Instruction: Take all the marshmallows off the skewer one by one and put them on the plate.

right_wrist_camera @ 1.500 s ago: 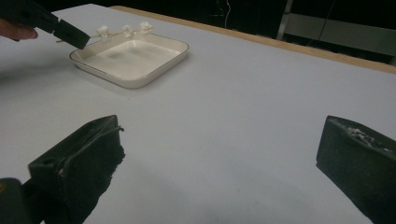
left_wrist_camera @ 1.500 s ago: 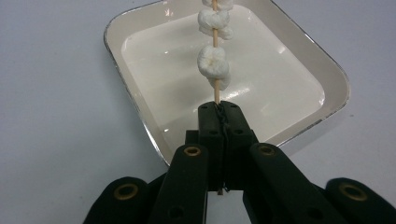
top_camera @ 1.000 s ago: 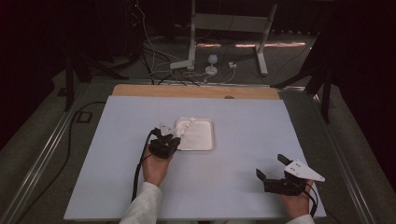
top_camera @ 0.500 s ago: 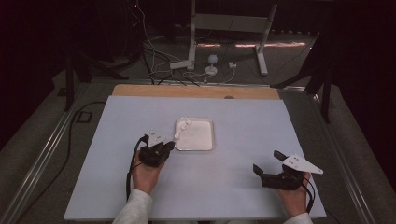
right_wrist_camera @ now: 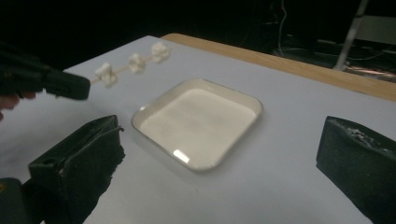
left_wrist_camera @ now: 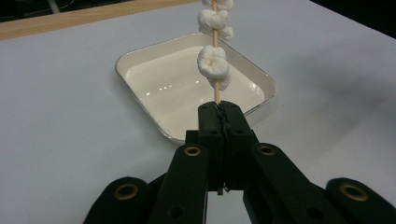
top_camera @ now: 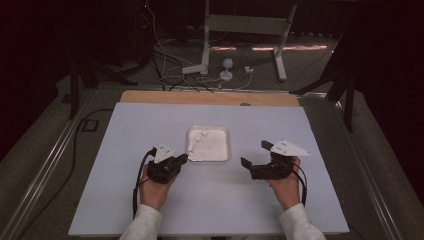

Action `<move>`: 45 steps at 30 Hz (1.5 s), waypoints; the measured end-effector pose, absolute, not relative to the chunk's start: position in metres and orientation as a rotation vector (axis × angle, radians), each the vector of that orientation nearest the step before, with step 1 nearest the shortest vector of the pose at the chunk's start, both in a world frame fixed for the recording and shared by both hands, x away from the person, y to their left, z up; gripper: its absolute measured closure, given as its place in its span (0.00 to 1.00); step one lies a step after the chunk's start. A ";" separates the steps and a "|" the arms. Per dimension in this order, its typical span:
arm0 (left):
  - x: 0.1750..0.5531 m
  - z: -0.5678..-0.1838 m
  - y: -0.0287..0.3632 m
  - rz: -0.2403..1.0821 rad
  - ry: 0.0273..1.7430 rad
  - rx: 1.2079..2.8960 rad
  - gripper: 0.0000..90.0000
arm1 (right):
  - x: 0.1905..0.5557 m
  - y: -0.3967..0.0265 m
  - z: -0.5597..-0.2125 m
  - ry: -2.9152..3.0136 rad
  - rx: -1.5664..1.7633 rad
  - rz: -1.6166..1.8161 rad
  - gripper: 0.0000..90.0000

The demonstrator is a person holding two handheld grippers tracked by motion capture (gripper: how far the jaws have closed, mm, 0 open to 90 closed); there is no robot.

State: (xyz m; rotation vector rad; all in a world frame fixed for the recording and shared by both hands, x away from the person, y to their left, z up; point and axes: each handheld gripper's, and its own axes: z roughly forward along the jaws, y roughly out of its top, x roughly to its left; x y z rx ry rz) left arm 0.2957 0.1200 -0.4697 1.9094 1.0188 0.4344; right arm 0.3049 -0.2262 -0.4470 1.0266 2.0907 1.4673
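Overhead, first.
High view, table [top_camera: 100,200]: pale blue-white top, wooden strip along the far edge.
High view, tray [top_camera: 222,156]: white, square with rounded corners, flat on the table near its middle, between the two grippers.
High view, left gripper [top_camera: 181,159]: held in the left hand [top_camera: 152,186], just left of the tray's near corner, jaws aimed at it.
High view, skewer [top_camera: 199,142]: thin stick with white lumps, slanting over the tray's left part.
High view, right gripper [top_camera: 254,154]: held in the right hand [top_camera: 286,186], right of the tray and apart from it, jaws spread, nothing between them.
Left gripper view, jaws: pressed together on the near end of the skewer [left_wrist_camera: 216,91], stick rising straight away from them.
Left gripper view, marshmallows [left_wrist_camera: 213,65]: white, threaded on the stick, one low, more above running out of the top edge.
Left gripper view, tray [left_wrist_camera: 140,102]: glossy cream inside, holding nothing; skewer above it, whether touching cannot be told.
Right gripper view, jaws: wide apart, one at each lower corner, gap bare.
Right gripper view, tray [right_wrist_camera: 154,137]: inside bare and shiny.
Right gripper view, skewer [right_wrist_camera: 122,68]: three marshmallows [right_wrist_camera: 136,61] in a row, gripped by the left gripper [right_wrist_camera: 84,87] at upper left, beyond the tray's far-left rim.
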 end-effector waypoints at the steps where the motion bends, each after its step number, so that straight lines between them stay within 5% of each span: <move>1: 0.295 -0.469 0.119 0.435 1.012 1.907 1.00 | 0.308 -0.222 -0.445 2.101 1.031 1.470 0.00; 13: 0.288 -0.461 0.113 0.437 0.952 1.896 1.00 | 0.350 -0.172 -0.418 2.195 1.108 1.529 0.00; 20: 0.286 -0.462 0.109 0.455 0.927 1.908 1.00 | 0.368 -0.154 -0.419 2.224 1.228 1.538 0.18; 30: 0.283 -0.463 0.105 0.485 0.885 1.907 1.00 | 0.388 -0.134 -0.430 2.367 1.361 1.590 0.64; 35: 0.282 -0.465 0.106 0.491 0.878 1.905 1.00 | 0.389 -0.138 -0.428 2.349 1.406 1.621 0.79; 45: 0.279 -0.460 0.102 0.530 0.862 1.909 1.00 | 0.384 -0.135 -0.420 2.246 1.368 1.596 0.84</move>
